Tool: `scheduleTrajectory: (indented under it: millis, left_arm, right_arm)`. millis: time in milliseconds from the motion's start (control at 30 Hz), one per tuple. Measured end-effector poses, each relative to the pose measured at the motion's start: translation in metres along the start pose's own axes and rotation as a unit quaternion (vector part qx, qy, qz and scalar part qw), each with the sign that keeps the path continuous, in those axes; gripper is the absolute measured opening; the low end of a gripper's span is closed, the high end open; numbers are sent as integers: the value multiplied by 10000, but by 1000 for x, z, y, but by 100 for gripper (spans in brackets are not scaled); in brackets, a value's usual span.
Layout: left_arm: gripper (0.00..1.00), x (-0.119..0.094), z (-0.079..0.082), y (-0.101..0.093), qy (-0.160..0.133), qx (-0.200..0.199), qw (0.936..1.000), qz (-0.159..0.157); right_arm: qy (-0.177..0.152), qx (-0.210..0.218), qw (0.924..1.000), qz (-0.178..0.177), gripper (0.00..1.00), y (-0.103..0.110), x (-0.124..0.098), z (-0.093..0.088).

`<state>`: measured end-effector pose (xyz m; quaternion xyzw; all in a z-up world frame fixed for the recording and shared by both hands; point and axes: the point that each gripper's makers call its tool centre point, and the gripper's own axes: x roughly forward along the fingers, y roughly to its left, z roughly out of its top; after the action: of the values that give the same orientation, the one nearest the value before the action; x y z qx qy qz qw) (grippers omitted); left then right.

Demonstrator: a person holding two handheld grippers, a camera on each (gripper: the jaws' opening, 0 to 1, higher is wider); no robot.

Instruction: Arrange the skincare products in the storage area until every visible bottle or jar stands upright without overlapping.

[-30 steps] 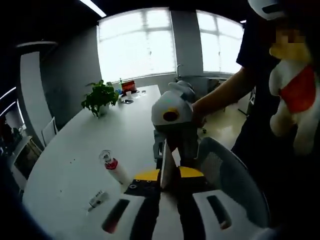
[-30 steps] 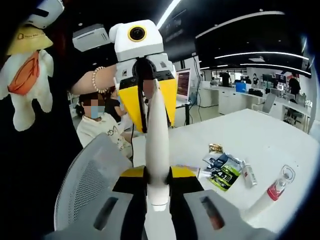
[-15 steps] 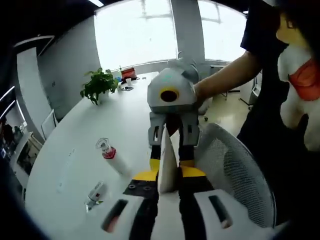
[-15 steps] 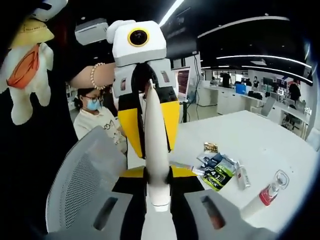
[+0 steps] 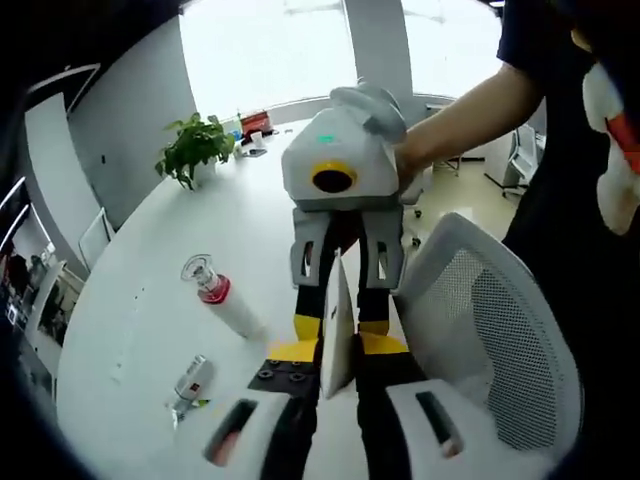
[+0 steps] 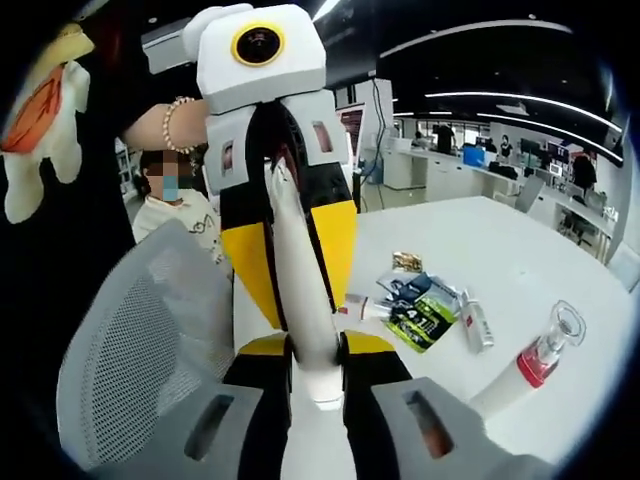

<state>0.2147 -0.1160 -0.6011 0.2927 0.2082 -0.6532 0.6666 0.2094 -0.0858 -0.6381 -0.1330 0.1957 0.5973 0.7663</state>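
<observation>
The white squeeze tube (image 6: pixel 298 300) runs off the bottom edge of the right gripper view, its lower end hidden between the jaws. Print on the small dark sachets (image 6: pixel 418 312) is too small to read. The grey mesh chair back (image 5: pixel 495 340) hides the tabletop edge (image 5: pixel 405 270) behind it.

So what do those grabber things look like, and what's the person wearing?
Each gripper is chunky: a pale housing, yellow-and-black wedge fingers and slotted white jaws. The left gripper has a yellow-ringed round lens, the right gripper a green light. The person wears a dark short sleeve and a bead bracelet.
</observation>
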Motion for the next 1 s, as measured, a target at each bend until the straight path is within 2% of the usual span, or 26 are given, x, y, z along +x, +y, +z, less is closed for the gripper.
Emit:
scheduleTrajectory:
  millis: [133, 333, 867, 1000]
  left_arm:
    - [18, 9, -7, 1, 29, -77, 10000, -25]
    - [18, 18, -15, 5, 112, -57, 9999, -57]
    - [19, 37, -25, 15, 344, 17, 9993, -169]
    - [19, 38, -23, 19, 279, -61, 9994, -186]
  right_arm:
    - [116, 42, 9999, 0, 18, -4, 4, -12]
    - [101, 138, 9999, -25, 18, -11, 7, -22]
    - [388, 114, 9992, 1, 18, -27, 14, -40]
    - [318, 177, 9993, 43, 18, -31, 10, -40]
